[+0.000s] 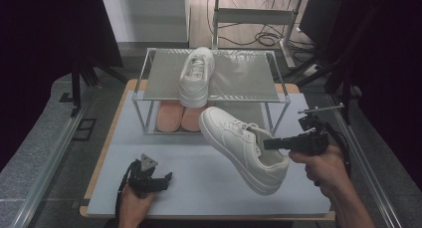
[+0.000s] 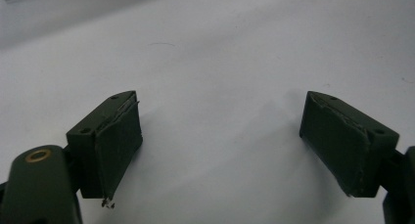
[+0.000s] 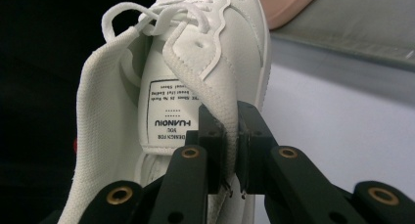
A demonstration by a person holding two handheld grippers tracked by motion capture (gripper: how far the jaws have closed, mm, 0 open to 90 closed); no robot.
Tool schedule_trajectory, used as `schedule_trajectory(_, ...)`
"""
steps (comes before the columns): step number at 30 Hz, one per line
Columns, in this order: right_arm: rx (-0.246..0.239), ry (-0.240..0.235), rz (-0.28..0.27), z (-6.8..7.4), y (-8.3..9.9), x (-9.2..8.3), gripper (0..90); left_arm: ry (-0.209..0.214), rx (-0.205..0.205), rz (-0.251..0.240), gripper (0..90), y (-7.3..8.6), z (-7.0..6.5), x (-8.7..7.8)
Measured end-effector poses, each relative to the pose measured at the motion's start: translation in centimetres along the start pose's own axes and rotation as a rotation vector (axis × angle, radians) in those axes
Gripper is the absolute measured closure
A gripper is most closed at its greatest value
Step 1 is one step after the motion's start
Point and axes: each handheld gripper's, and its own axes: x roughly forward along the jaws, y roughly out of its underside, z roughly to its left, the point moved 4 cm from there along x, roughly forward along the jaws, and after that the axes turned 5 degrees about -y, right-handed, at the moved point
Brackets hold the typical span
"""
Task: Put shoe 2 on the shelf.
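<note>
One white shoe [image 1: 196,74] sits on the rack's [image 1: 249,94] top shelf, with pink insoles [image 1: 177,117] lying underneath. The right gripper's [image 1: 271,144] jaws pinch a second shoe [image 1: 239,146] by its collar above the counter [image 1: 199,183]; the left gripper's [image 2: 220,145] jaws gape wide, empty.

**White sneaker held aloft**

A white lace-up sneaker [image 1: 242,147] hangs tilted above the table, right of centre; toe up toward the far left, heel low and near; laces tied, tongue label showing; its collar edge is pinched at the heel side.
</note>
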Motion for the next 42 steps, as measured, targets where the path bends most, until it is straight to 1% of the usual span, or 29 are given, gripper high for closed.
schedule_trajectory(5, 0.023, -0.002, -0.043, 0.0, -0.6, -1.3, 82.5, 0.0, 0.003, 0.003, 15.4, 0.0, 0.0, 0.0)
schedule_trajectory(6, 0.033, -0.004, -0.056, 0.0, -0.8, -1.6, 82.5, 0.001, -0.002, -0.001, 15.4, 0.0, 0.0, 0.0)
schedule_trajectory(11, 0.055, 0.002, -0.102, -0.2, -1.7, -2.7, 82.5, 0.001, -0.002, -0.001, 15.4, 0.0, 0.0, 0.0)
schedule_trajectory(15, 0.07, 0.019, -0.136, -0.5, -2.6, -3.3, 82.4, 0.001, -0.003, -0.002, 15.4, 0.0, 0.0, 0.0)
schedule_trajectory(17, 0.073, 0.023, -0.156, -0.6, -3.1, -3.4, 82.4, 0.001, -0.003, -0.003, 15.4, 0.0, 0.0, 0.0)
schedule_trajectory(19, 0.087, 0.024, -0.179, -0.9, -3.7, -3.4, 82.4, 0.001, -0.004, -0.003, 15.3, 0.0, 0.0, 0.0)
schedule_trajectory(24, 0.106, 0.041, -0.214, -1.3, -5.2, -3.1, 82.4, 0.002, -0.004, -0.002, 15.4, 0.0, 0.0, 0.0)
schedule_trajectory(31, 0.129, 0.073, -0.251, -1.8, -7.4, -1.9, 82.3, 0.001, -0.002, -0.001, 15.4, 0.0, 0.0, 0.0)
schedule_trajectory(34, 0.145, 0.083, -0.265, -2.4, -8.0, -1.4, 82.2, 0.001, -0.002, -0.002, 15.4, 0.0, 0.0, 0.0)
schedule_trajectory(40, 0.182, 0.13, -0.291, -3.7, -9.0, -0.4, 82.1, 0.001, -0.002, -0.002, 15.4, 0.0, 0.0, 0.0)
schedule_trajectory(42, 0.194, 0.136, -0.307, -4.0, -9.4, -0.2, 82.1, 0.001, -0.002, -0.001, 15.4, 0.0, 0.0, 0.0)
